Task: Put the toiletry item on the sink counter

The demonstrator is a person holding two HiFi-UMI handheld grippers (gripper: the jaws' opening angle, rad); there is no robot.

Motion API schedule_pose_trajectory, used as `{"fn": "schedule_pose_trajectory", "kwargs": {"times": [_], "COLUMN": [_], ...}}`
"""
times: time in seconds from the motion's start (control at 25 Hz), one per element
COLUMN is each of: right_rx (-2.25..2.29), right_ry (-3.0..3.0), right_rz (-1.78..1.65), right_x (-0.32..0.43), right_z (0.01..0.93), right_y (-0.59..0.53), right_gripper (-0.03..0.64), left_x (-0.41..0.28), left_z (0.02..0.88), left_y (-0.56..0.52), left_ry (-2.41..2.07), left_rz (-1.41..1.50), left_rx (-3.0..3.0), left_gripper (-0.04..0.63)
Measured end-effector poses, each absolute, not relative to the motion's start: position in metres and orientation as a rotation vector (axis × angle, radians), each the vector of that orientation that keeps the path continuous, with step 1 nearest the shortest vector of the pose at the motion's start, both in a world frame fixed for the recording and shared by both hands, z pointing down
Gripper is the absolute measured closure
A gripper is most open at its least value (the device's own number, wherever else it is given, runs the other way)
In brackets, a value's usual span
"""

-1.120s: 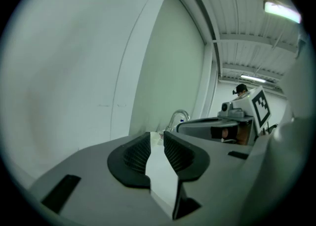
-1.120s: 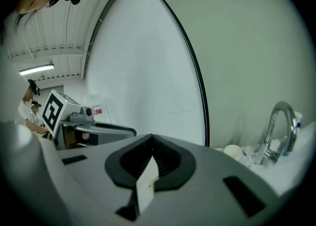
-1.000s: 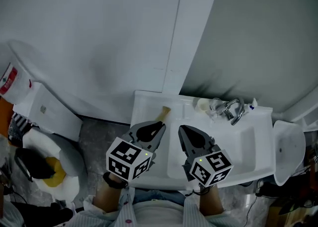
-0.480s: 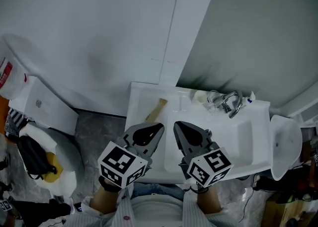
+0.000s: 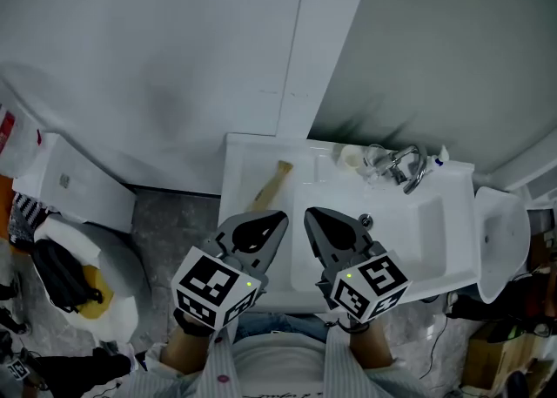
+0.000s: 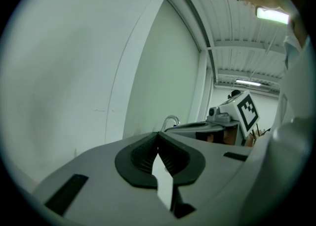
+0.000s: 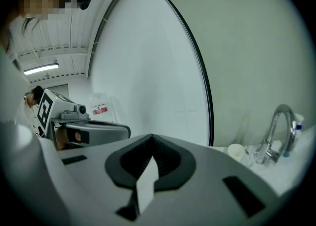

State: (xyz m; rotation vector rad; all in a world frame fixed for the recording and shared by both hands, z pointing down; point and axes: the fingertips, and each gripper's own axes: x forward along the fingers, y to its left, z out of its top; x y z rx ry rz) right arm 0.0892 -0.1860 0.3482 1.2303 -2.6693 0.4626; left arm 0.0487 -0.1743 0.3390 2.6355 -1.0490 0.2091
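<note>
Hovering at near edge of sink counter [image 5: 237, 161]: left gripper [image 5: 277, 220], right gripper [image 5: 315, 217] both closed, empty; toiletry item [image 5: 272, 181] lies back-left, apart.

Head view steeply above sink counter [image 5: 239, 196], tool views low — sharing faucet [image 5: 409, 174]

- Left gripper [image 5: 280, 217] — grey shell, black teardrop pads [image 5: 259, 232], white cube [image 5: 218, 286] with black square markers and a small green light.
- Right gripper [image 5: 311, 213] — same build and colours.
- Shirt [image 5: 270, 377] — pale, finely striped, buttoned front.
</note>
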Motion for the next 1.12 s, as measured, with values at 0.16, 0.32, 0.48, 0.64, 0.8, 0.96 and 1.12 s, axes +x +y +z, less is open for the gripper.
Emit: {"fn": "schedule_pose_trajectory", "kwargs": {"times": [0.16,0.32,0.48,0.64,0.8,0.96,1.12], "right_rx": [1.235,1.232,1.233,1.238,1.223,1.223,1.230], "right_ry": [-2.666,-2.668,-2.672,-2.671,-2.660,-2.654,-2.650], "right_rz": [0.463,0.466,0.464,0.470,0.468,0.478,0.479], "right_x": [0.089,0.085,0.082,0.081,0.077,0.076,0.079], "right_z": [0.348,0.349,0.347,0.349,0.352,0.355,0.355], "right_y": [-0.187,-0.187,-0.188,-0.190,-0.191,-0.192,-0.194], "right_gripper": [0.607,0.607,0.607,0.607,0.607,0.607,0.607], "left_x": [0.046,0.042,0.039,0.040,0.037,0.034,0.033], "left_z": [0.342,0.343,0.345,0.346,0.347,0.346,0.346], "left_y": [-0.177,-0.178,-0.180,-0.181,-0.185,-0.190,-0.193], "left_ry": [-1.054,-1.061,-1.067,-1.051,-1.048,-1.063,-1.063], "left_rz": [0.225,0.230,0.239,0.236,0.252,0.278,0.308], "left_rx": [2.635,2.628,2.623,2.620,2.627,2.650,2.685], "left_gripper": [0.578,0.578,0.578,0.578,0.578,0.578,0.578]}}
